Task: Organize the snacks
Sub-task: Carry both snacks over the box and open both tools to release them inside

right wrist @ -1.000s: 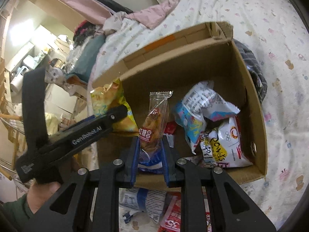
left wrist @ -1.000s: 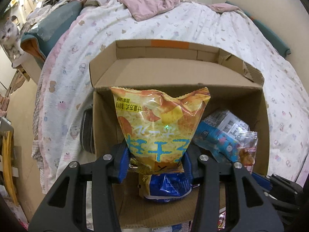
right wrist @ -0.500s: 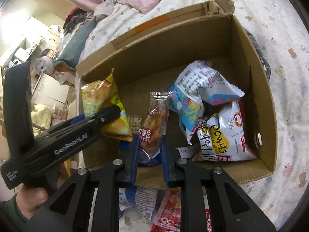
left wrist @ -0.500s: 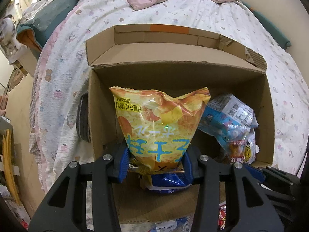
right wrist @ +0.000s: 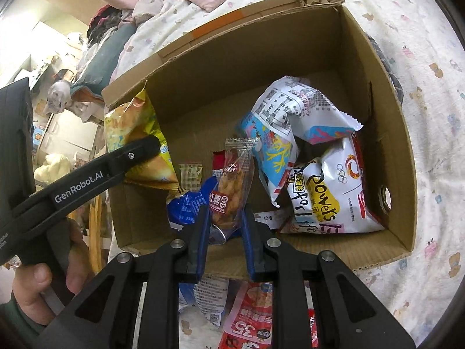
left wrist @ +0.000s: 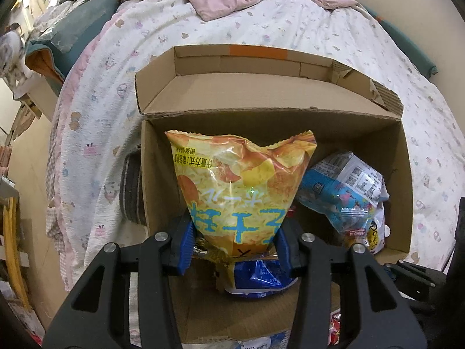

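An open cardboard box [left wrist: 261, 110] [right wrist: 386, 107] lies on the bed. My left gripper [left wrist: 234, 240] is shut on a yellow-orange chip bag [left wrist: 241, 186], held upright at the box's left side; the same bag [right wrist: 130, 133] shows in the right wrist view. My right gripper [right wrist: 225, 221] is shut on a small clear packet of brown twists [right wrist: 231, 186], held over the box's front middle. Below both lies a blue packet [left wrist: 257, 273] [right wrist: 189, 203] on the box floor. A blue-and-white bag [right wrist: 284, 125] [left wrist: 345, 186] and a white bag [right wrist: 334, 192] fill the right part.
The box sits on a bed with a white patterned quilt [left wrist: 232, 26]. Loose snack packets, one red [right wrist: 250, 317], lie on the quilt in front of the box. A hand [right wrist: 43, 273] grips the left tool. Cluttered furniture stands off the bed's left side.
The right gripper has sunk with its packet closer to the box floor, and its view now looks deeper inside. The left gripper keeps the chip bag in the same spot.
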Demonstrator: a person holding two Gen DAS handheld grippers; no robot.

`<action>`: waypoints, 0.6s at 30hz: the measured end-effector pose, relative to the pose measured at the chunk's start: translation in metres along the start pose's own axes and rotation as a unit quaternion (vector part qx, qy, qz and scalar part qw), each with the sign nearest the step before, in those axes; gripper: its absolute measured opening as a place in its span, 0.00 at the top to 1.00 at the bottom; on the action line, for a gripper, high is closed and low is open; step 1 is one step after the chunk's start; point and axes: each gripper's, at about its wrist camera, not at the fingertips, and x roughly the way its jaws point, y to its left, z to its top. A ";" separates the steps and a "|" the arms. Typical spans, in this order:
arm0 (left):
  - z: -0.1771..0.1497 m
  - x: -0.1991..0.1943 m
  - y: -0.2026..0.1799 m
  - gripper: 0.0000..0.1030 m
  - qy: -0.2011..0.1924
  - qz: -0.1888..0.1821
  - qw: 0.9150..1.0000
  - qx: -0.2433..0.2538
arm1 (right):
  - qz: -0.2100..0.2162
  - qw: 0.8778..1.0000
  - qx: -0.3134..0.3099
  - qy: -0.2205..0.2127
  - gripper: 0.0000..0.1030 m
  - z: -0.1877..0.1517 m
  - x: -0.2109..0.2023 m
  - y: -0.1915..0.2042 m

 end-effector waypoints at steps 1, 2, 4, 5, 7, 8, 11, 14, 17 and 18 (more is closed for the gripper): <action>0.000 0.001 0.000 0.58 0.004 -0.001 1.000 0.001 | -0.001 1.000 -0.001 0.001 0.78 0.000 0.001 0.001; -0.001 0.002 -0.001 0.58 0.009 -0.003 1.000 0.004 | 0.000 1.000 0.000 0.002 0.78 0.000 0.001 0.000; -0.003 0.004 -0.003 0.55 0.015 -0.002 1.000 0.010 | 0.001 1.000 0.002 0.005 0.78 0.002 0.004 0.002; -0.004 0.004 -0.005 0.51 0.015 0.000 1.000 0.014 | 0.001 1.000 0.002 0.007 0.78 0.003 0.005 0.002; -0.004 0.001 -0.006 0.44 0.010 0.003 1.000 0.017 | 0.000 1.000 0.002 0.006 0.78 0.003 0.005 0.002; -0.004 -0.001 -0.007 0.42 0.004 0.005 1.000 0.019 | -0.001 1.000 0.002 0.006 0.78 0.003 0.005 0.001; -0.003 -0.006 -0.008 0.40 -0.005 0.006 1.000 0.023 | -0.001 1.000 0.003 0.005 0.78 0.004 0.004 0.001; -0.003 -0.010 -0.007 0.40 -0.011 0.008 1.000 0.022 | -0.001 1.000 0.003 0.005 0.78 0.004 0.005 0.000; -0.003 -0.010 -0.005 0.40 -0.009 0.004 1.000 0.019 | 0.000 1.000 0.002 0.005 0.78 0.004 0.005 0.000; -0.003 -0.010 -0.004 0.40 -0.007 0.001 1.000 0.017 | 0.000 1.000 0.002 0.004 0.78 0.004 0.005 0.000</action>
